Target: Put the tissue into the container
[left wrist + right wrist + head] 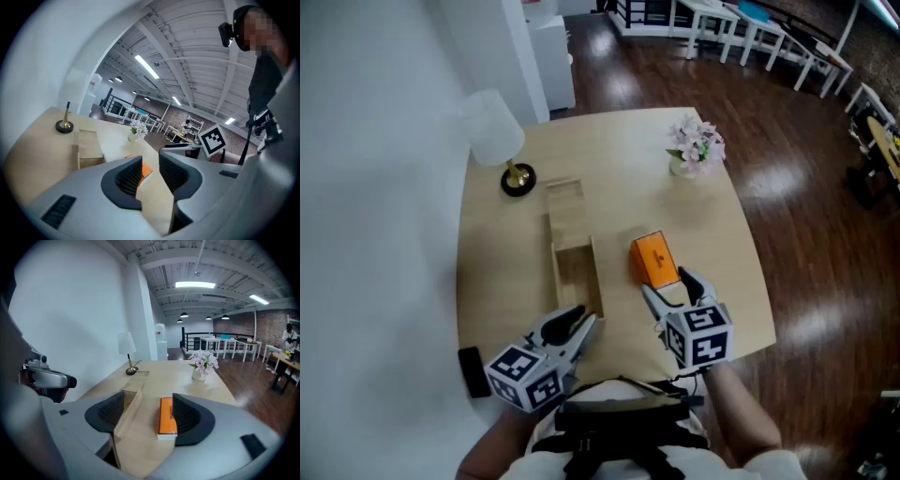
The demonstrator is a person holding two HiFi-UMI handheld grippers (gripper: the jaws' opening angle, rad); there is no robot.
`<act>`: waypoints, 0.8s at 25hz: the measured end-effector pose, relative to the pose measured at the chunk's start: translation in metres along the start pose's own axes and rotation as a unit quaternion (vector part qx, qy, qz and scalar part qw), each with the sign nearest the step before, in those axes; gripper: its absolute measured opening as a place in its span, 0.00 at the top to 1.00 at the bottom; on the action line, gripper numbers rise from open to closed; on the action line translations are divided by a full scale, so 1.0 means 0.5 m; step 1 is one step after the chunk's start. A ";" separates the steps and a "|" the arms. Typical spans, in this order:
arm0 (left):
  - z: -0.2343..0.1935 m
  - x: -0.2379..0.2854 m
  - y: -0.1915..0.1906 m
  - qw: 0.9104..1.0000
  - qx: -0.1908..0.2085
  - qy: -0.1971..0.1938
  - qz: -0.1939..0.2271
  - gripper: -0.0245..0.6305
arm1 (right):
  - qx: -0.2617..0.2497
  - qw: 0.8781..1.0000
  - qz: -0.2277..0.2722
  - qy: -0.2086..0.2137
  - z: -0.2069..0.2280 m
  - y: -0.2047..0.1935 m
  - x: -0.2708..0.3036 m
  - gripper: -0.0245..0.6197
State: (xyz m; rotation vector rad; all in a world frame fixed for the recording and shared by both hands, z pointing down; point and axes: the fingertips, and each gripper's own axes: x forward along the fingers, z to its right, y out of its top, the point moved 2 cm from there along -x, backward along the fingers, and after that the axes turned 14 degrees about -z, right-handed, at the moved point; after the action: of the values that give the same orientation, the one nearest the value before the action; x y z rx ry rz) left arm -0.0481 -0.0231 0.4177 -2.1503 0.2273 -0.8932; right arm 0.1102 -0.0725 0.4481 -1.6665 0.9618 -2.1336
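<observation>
The table (722, 244) carries a lamp (517, 179), wooden container (572, 248), orange tissue pack (654, 260) and flowers (696, 145).

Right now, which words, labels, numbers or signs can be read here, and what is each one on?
Orange rectangular tissue box: dark print on its orange face, too blurred to read.
White marker cube of the left gripper: black square pattern, no words.
Matching cube of the right gripper: likewise, no words.
No other text legible.

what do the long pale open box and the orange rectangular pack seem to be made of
Long pale open box: light wood, matte, going by its thick plank walls. Orange rectangular pack: probably printed card, smooth, with crisp edges; plastic wrap is possible.
</observation>
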 end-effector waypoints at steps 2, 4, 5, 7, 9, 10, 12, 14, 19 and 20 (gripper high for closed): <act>0.005 0.029 0.018 1.000 0.009 -0.002 0.002 0.76 | -0.006 1.000 0.002 -0.016 0.028 0.014 0.015 0.43; 0.008 0.061 0.031 1.000 0.017 -0.007 0.000 0.72 | -0.010 1.000 -0.006 -0.025 0.054 0.018 0.040 0.40; 0.009 0.079 0.034 1.000 0.020 -0.010 -0.002 0.70 | -0.011 0.999 -0.015 -0.028 0.066 0.015 0.057 0.36; 0.011 0.116 0.037 1.000 0.024 -0.019 -0.008 0.70 | -0.017 0.998 -0.040 -0.036 0.089 0.000 0.099 0.32; 0.011 0.154 0.034 0.999 0.024 -0.028 -0.019 0.70 | -0.032 0.996 -0.072 -0.044 0.105 -0.020 0.146 0.32; 0.010 0.171 0.030 0.999 0.022 -0.034 -0.026 0.70 | -0.036 0.995 -0.087 -0.044 0.110 -0.030 0.170 0.32; 0.006 0.203 0.020 0.998 0.018 -0.040 -0.039 0.70 | -0.039 0.992 -0.114 -0.038 0.116 -0.048 0.218 0.32; -0.001 0.229 0.008 0.998 0.012 -0.038 -0.051 0.70 | -0.040 0.989 -0.137 -0.033 0.125 -0.060 0.259 0.32; -0.025 0.275 -0.020 0.997 -0.011 -0.026 -0.075 0.70 | -0.030 0.982 -0.183 -0.026 0.151 -0.082 0.333 0.32; -0.028 0.281 -0.024 0.997 -0.014 -0.024 -0.079 0.70 | -0.025 0.981 -0.191 -0.024 0.158 -0.087 0.343 0.32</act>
State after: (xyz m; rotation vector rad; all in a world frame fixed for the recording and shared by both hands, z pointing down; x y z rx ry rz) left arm 0.0447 -0.0830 0.5065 -2.2366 0.0471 -0.9315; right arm 0.1399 -0.1658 0.6154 -2.0581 0.7324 -2.3010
